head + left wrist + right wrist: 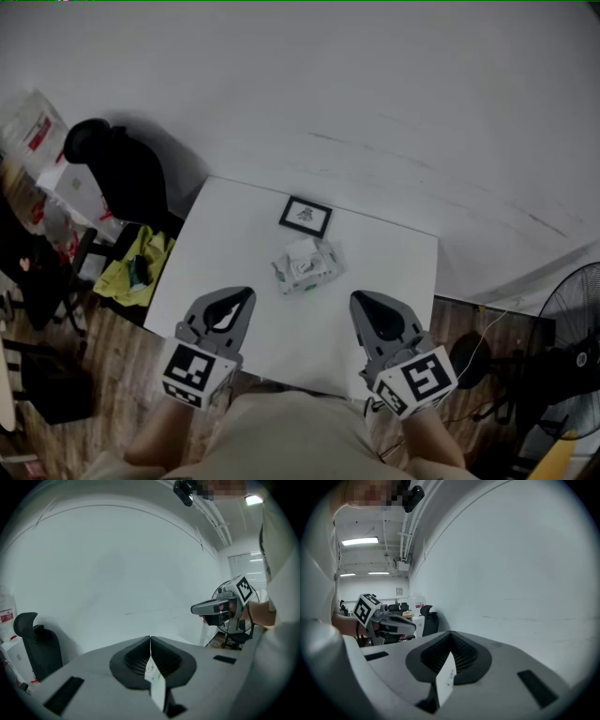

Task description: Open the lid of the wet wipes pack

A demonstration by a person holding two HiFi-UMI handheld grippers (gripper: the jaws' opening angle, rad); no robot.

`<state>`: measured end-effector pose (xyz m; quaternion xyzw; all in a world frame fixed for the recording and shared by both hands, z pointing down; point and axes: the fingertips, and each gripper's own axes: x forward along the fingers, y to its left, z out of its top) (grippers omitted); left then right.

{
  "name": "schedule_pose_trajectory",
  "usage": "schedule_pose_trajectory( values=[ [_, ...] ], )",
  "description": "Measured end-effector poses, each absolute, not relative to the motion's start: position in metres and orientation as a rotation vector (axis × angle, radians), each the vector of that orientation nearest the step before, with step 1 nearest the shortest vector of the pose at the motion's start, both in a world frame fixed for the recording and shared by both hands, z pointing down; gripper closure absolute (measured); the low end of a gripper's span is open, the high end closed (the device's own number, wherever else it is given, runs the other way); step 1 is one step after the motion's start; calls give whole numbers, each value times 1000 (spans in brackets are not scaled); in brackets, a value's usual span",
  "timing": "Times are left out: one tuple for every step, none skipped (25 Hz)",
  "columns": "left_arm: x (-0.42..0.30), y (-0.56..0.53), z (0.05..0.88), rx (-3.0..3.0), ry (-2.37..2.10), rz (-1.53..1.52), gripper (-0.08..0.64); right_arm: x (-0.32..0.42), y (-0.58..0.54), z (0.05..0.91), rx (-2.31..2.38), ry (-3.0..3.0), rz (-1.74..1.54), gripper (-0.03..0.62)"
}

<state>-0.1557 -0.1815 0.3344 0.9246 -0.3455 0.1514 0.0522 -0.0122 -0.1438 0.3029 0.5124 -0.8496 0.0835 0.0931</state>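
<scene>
Two grippers hover above the near edge of the white surface (394, 258), one at each side, both pointing toward the far edge. Left gripper (247, 293): its jaws are closed, the tips meeting in a thin line in the left gripper view, with only a small white tag (154, 679) showing in the recess behind them. Right gripper (357, 298): its jaws are likewise closed tip to tip, with a similar white tag in the recess. Neither gripper touches the wet wipes pack (306, 264), which lies near the middle of the surface, ahead of and between the two grippers and apart from both. Whether its lid is shut cannot be told at this size. A black-framed card (306, 216) lies just beyond the pack. A black chair (122, 173) stands off the surface's left side, a fan (574, 319) off its right.
</scene>
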Motion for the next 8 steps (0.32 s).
schedule_pose_trajectory(
  values=[
    [-155, -182, 333, 2813, -1048, 457, 538, -12, -144, 303, 1523, -2520, 247, 568],
    [-154, -183, 332, 2812, -1045, 452, 538, -11, -145, 303, 1526, -2518, 248, 568],
    [-153, -183, 330, 2811, -1045, 445, 538, -11, -145, 303, 1528, -2517, 249, 568],
    [-153, -184, 329, 2817, -1047, 437, 538, -10, -145, 304, 1530, -2516, 248, 568],
    [-153, -185, 328, 2824, -1051, 433, 538, -10, -146, 304, 1534, -2513, 243, 568],
    [-154, -186, 328, 2827, -1054, 436, 538, -9, -147, 304, 1538, -2510, 235, 568],
    [-155, -186, 328, 2827, -1059, 444, 538, -9, -147, 304, 1544, -2506, 224, 568],
    [-157, -187, 329, 2824, -1063, 453, 538, -8, -148, 304, 1550, -2501, 213, 568]
  ],
)
